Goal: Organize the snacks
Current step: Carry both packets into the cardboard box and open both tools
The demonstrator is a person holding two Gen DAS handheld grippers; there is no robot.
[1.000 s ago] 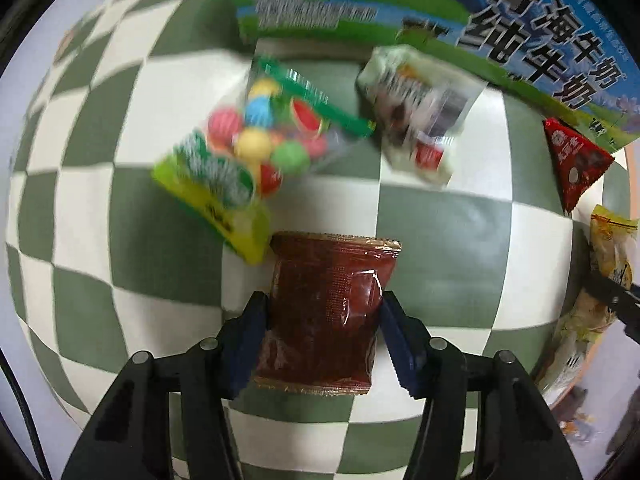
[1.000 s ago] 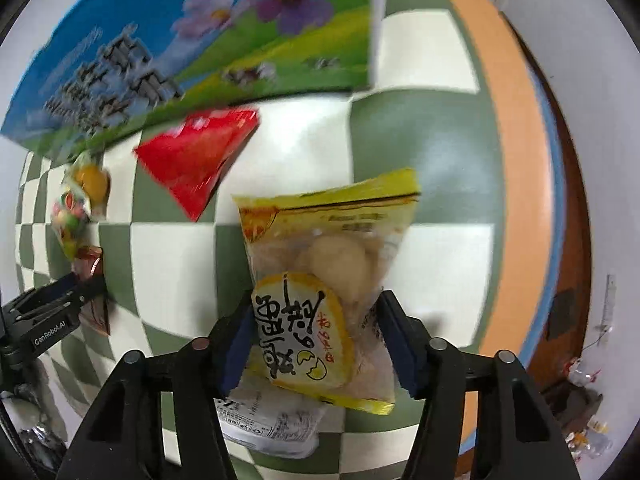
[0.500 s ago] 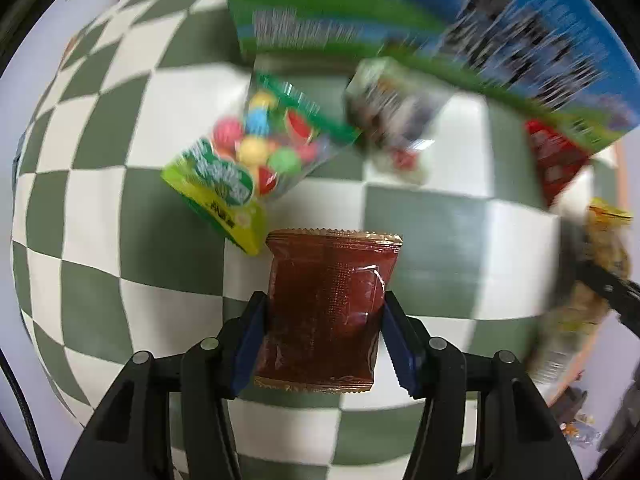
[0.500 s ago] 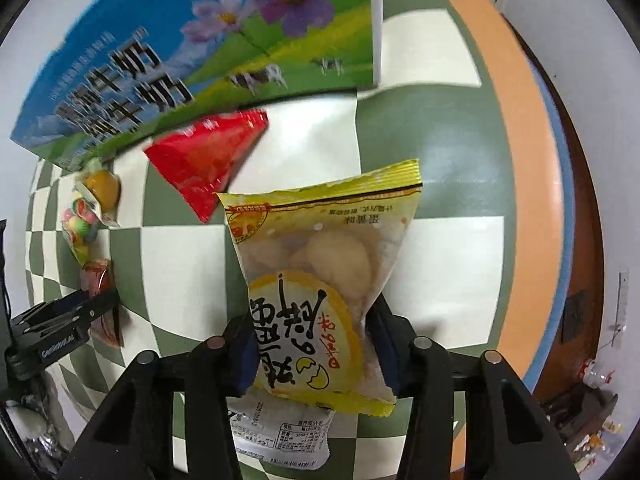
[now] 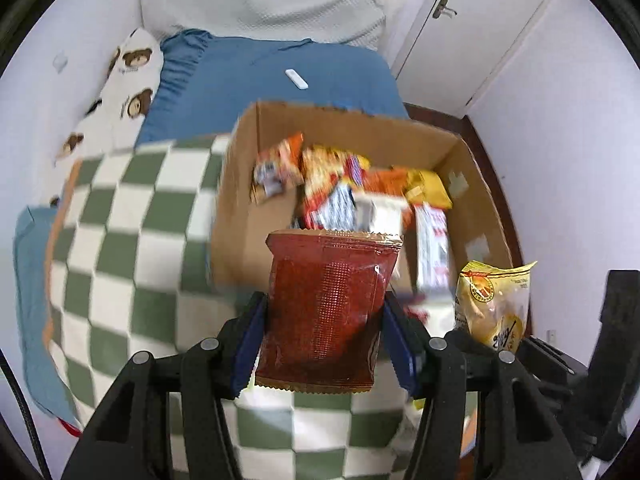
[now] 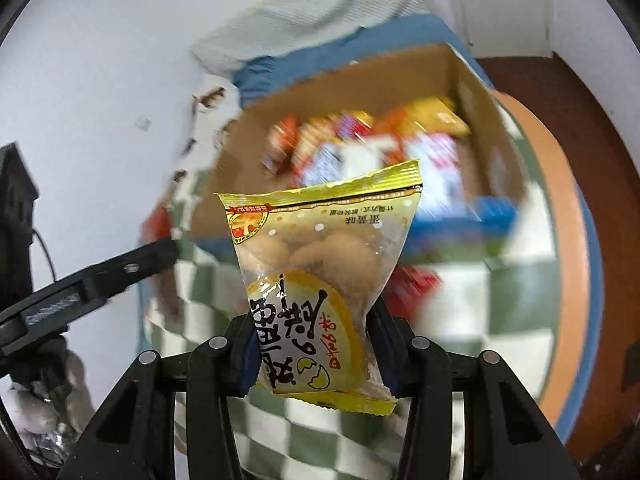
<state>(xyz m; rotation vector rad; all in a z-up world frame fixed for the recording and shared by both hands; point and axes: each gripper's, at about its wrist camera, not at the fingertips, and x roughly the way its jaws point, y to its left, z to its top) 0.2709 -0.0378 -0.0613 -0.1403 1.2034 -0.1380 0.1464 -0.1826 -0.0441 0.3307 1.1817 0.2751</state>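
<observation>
My left gripper (image 5: 322, 340) is shut on a dark red snack packet (image 5: 326, 308), held in the air in front of an open cardboard box (image 5: 236, 184) that holds several snack packs. My right gripper (image 6: 316, 352) is shut on a yellow bag of egg-flavoured biscuits (image 6: 320, 280), also lifted and facing the same box (image 6: 400, 80). The yellow bag also shows at the right of the left wrist view (image 5: 494, 304). The left gripper's arm shows at the left of the right wrist view (image 6: 80, 288).
The box stands on a green-and-white checked cloth (image 5: 120, 216) over the table. Behind lie a bed with a blue sheet (image 5: 256, 76), a bear-print pillow (image 5: 124, 92) and a white remote (image 5: 297, 79). A red packet (image 6: 416, 284) lies on the cloth by the box.
Both grippers have lifted their packets off the checked cloth and tilted up, so the views now look at the open top of the box instead of down at the table.
</observation>
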